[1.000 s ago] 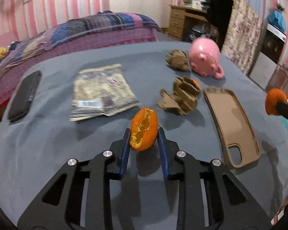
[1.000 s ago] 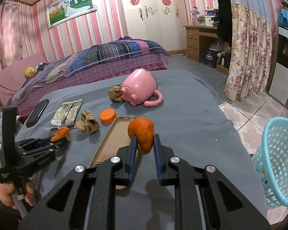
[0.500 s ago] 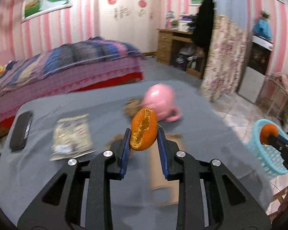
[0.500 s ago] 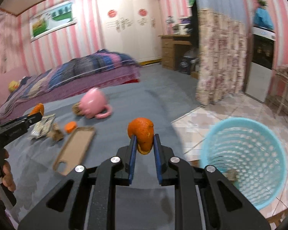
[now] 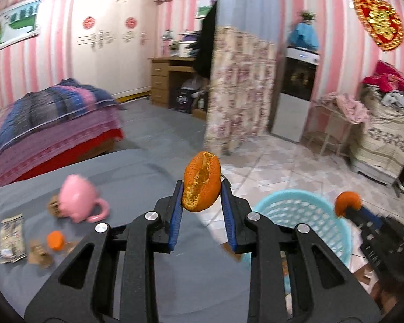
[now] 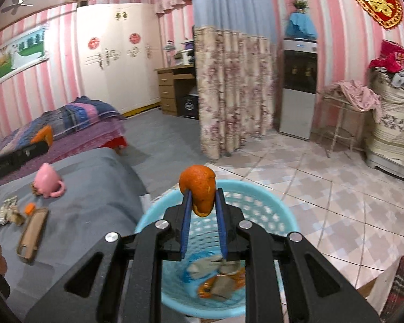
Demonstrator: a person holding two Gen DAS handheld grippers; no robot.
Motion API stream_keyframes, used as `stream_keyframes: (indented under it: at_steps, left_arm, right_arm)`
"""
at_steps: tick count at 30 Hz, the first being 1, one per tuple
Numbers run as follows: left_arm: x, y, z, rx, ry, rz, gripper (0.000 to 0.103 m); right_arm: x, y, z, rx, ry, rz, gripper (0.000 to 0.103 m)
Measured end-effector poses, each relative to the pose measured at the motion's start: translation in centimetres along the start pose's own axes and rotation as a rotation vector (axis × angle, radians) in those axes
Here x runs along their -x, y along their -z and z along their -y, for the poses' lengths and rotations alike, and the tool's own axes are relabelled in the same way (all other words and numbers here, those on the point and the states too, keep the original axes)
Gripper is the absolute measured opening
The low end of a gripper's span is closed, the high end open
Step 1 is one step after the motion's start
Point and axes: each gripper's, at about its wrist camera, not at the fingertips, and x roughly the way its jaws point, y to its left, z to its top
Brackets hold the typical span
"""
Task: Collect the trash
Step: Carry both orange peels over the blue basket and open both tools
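My left gripper (image 5: 202, 188) is shut on a piece of orange peel (image 5: 201, 181), held above the right edge of the grey table (image 5: 126, 177). My right gripper (image 6: 202, 196) is shut on a second orange peel (image 6: 199, 188), directly over the light blue basket (image 6: 266, 210) on the floor. That basket (image 5: 304, 215) also appears low right in the left wrist view, with the right gripper (image 5: 348, 207) and its peel above its far rim. Paper scraps and peel (image 6: 218, 277) lie at the basket's bottom.
On the table lie a pink mug (image 5: 78, 202) on its side, crumpled brown paper (image 5: 40, 255), an orange cap (image 5: 55, 240), a wrapper (image 5: 12, 238) and a tan phone case (image 6: 32, 237). A bed (image 6: 75, 123), a curtain (image 6: 229, 91) and tiled floor (image 6: 336, 202) surround it.
Both grippers have swung right and risen off the table with their peels. The right one has gone from above the table to over the blue basket; the left one now nears the table's edge.
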Motion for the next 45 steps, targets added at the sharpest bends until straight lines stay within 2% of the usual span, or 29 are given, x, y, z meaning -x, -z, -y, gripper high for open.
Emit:
stream_keyframes:
  at_steps: [3,6,10,14,18,22,28,29,33,37,39,45]
  left_arm:
    - [-0.8,0.1,2.3,-0.027,0.052,0.001,0.026]
    - [-2.1,2.3,4.0,-0.076,0.083,-0.009,0.026]
    - [-5.3,4.8,4.9,-0.106,0.093,-0.112,0.026]
    - [-7.9,5.7,4.8,-0.092,0.135,-0.161,0.026]
    - [-9.9,6.9,6.5,-0.166,0.12,-0.18,0.026]
    - [-10.7,7.4,8.1,-0.207,0.161,-0.181,0.026]
    - [-11.7,8.0,8.6,-0.211,0.163,-0.207,0.03]
    - [-11.8,8.0,8.5,-0.209,0.156,-0.205,0.033]
    - [-11.0,7.3,7.6,-0.193,0.125,-0.166,0.063]
    - [-10.4,6.4,5.7,-0.169,0.08,-0.148,0.071]
    - [-10.0,6.0,4.3,-0.154,0.042,-0.131,0.079]
    - [-8.7,4.7,0.8,-0.11,-0.028,-0.09,0.088]
  right_arm:
    - [-0.3,0.2,2.0,-0.025,0.029,-0.007,0.018]
    - [-0.5,0.5,3.8,-0.043,0.067,-0.013,0.018]
    - [-1.3,1.2,5.4,-0.069,0.093,-0.03,0.018]
    - [-2.6,2.0,6.0,-0.087,0.107,-0.056,0.018]
    - [-3.6,3.0,5.6,-0.087,0.112,-0.086,0.018]
    - [-4.0,3.4,5.4,-0.066,0.128,-0.099,0.018]
    - [-4.0,3.9,6.2,-0.097,0.137,-0.104,0.018]
    - [-4.1,4.0,6.3,-0.102,0.14,-0.105,0.018]
    - [-4.3,4.0,6.4,-0.114,0.142,-0.111,0.018]
    - [-4.4,4.0,5.7,-0.094,0.152,-0.11,0.018]
    - [-4.4,4.0,5.4,-0.1,0.156,-0.104,0.018]
    - [-5.1,4.3,4.4,-0.089,0.152,-0.118,0.018]
